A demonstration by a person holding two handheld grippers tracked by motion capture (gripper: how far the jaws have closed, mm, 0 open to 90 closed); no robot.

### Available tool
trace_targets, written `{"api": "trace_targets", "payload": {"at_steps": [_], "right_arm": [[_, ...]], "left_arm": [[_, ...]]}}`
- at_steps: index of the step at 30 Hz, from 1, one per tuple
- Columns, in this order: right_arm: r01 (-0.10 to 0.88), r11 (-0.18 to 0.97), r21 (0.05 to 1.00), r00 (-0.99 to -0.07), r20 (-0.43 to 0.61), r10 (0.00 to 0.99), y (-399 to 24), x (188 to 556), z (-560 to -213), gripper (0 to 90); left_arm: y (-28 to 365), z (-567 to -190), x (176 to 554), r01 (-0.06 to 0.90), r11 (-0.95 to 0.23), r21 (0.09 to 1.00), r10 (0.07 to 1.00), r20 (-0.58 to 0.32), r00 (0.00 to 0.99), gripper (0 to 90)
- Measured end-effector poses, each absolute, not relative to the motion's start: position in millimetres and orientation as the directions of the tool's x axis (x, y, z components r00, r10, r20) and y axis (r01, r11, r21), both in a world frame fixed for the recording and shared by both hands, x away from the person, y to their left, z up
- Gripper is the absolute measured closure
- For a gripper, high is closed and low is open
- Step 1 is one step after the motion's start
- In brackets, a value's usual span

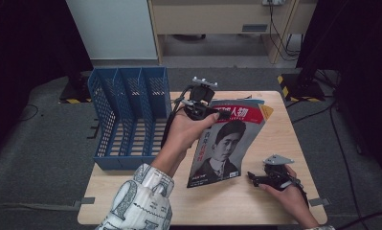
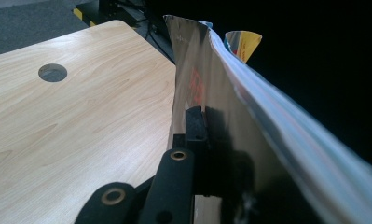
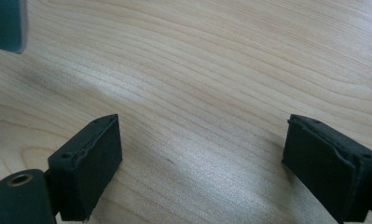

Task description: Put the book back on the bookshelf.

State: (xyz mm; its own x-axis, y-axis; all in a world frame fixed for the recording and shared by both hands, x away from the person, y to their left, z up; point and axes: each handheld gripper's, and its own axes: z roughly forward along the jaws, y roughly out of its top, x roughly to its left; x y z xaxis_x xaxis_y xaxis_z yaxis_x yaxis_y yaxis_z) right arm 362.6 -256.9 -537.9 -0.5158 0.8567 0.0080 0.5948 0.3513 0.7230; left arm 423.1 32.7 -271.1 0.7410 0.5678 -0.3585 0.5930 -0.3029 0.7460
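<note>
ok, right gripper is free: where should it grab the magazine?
Probably the magazine's near right corner, coming from its right. The left gripper pinches the far top edge, tilting it up, so that corner stands nearest the open right gripper, above bare table.

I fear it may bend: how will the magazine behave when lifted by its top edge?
The magazine likely flops: thin pages already curve from the left gripper. Its glossy cover may slip. It seems light, since one gripper tilts it up.

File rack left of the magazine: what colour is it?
Blue, with perforated mesh walls. The file rack shows best in the high view.
</note>
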Motion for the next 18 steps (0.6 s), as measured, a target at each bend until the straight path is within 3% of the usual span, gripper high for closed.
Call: {"api": "trace_targets", "payload": {"at_steps": [18], "right_arm": [[0.592, 0.356, 0.723, -0.521, 0.007, 0.854, -256, 360, -538, 11.9]], "left_arm": [[59, -270, 416, 0.653, -0.189, 0.733, 0.525, -0.487, 0.698, 86.5]]}}
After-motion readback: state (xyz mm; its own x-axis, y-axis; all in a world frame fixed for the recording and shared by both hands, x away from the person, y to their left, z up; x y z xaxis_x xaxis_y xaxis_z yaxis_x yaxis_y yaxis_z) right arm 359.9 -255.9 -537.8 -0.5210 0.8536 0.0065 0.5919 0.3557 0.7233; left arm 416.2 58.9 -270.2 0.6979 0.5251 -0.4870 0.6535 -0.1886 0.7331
